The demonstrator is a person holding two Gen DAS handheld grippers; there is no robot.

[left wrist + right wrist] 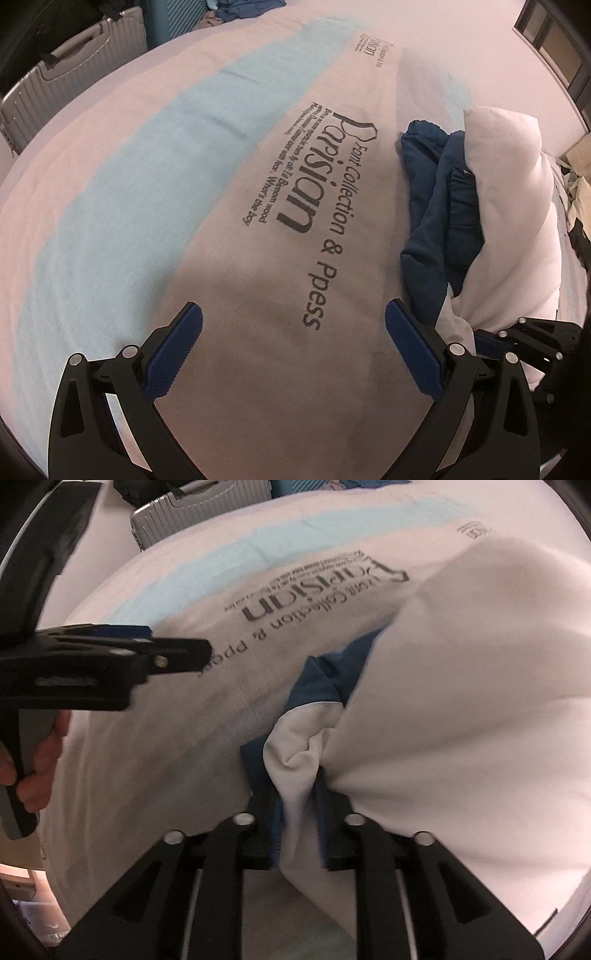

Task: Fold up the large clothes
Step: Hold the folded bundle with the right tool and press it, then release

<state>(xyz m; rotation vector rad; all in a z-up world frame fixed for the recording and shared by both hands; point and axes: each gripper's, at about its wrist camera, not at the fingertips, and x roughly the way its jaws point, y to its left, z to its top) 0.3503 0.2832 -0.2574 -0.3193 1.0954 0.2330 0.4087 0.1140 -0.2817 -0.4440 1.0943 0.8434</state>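
Observation:
A large pale garment (258, 184) with a light blue stripe and black "Parisian" print lies spread flat. Its right part (509, 206) is folded over, and navy blue fabric (436, 206) shows under the fold. My left gripper (291, 310) hovers open above the printed area with nothing between its blue pads. In the right wrist view it (203, 653) reaches in from the left. My right gripper (301, 790) stands slightly apart at the edge of the white fold (461, 701). A wad of that white cloth lies between its pads and looks loose rather than pinched. The navy fabric (317, 686) is just beyond.
A ribbed grey suitcase (66, 74) (184, 513) stands beyond the far left edge of the surface. Crumpled blue clothes (243, 7) lie at the far end. A person's hand (40, 760) holds the left gripper's handle. Dark furniture (554, 48) and clutter line the right side.

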